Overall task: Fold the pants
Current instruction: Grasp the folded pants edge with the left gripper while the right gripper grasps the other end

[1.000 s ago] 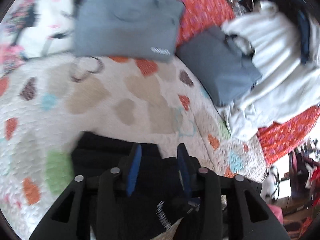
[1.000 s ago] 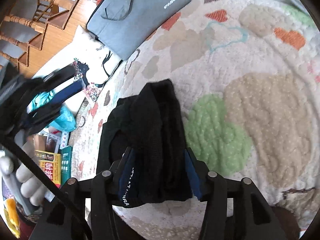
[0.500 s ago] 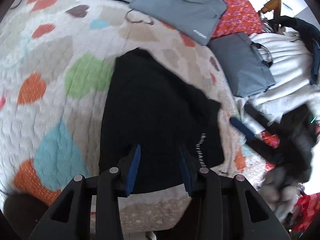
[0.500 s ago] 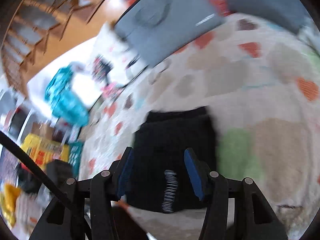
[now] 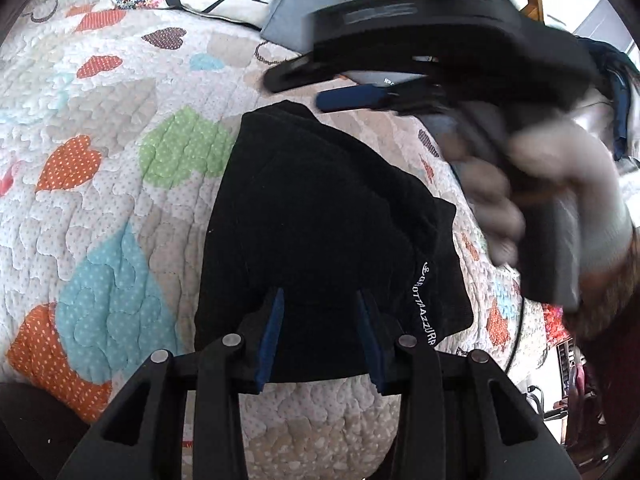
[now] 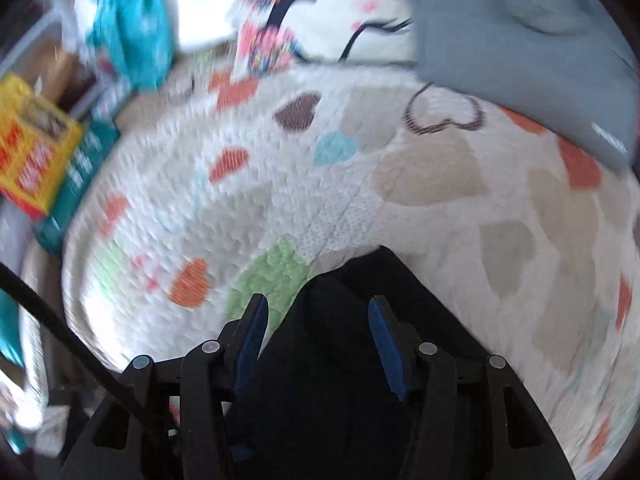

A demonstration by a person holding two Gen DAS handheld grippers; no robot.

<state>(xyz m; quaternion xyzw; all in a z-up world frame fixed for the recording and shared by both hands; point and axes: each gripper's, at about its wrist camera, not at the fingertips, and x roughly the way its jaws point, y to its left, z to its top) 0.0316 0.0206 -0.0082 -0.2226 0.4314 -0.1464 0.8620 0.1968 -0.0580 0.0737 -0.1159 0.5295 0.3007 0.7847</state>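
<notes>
The black pants [image 5: 320, 216] lie folded on the bed quilt [image 5: 100, 160], long axis running away from the left hand-held gripper [image 5: 320, 332], which hovers nearest at their near edge, jaws parted, empty (right hand-held gripper [image 6: 316, 332] likewise).

right tongs [image 5: 352, 98] blurred (hand [image 5: 560, 200] too), pants [image 6: 360, 360] cropped

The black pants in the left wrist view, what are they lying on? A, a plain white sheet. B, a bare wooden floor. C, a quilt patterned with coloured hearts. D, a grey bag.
C: the folded black pants lie flat on the quilt, whose green, orange and blue heart patches show all around them.
</notes>
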